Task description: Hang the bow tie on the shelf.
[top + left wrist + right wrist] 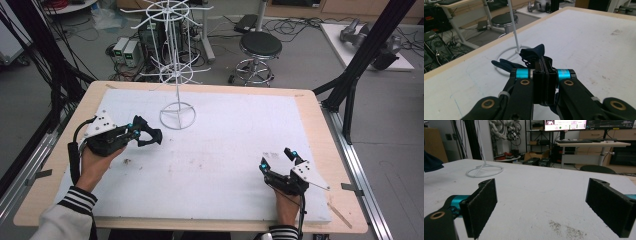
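the left gripper pinches a dark cloth above the white pad, near the wire rack base. the right gripper rests wide apart (nothing in it). next likely: lifting the cloth to a rack hook.

On the table lies a mat that covers most of its top. A wire rack stands on the mat at the far side, left of the middle. The left gripper is near and left of the rack's base, with a cloth between its jaws. The right gripper sits well apart at the near right. A stool stands on the floor beyond the table's far edge.
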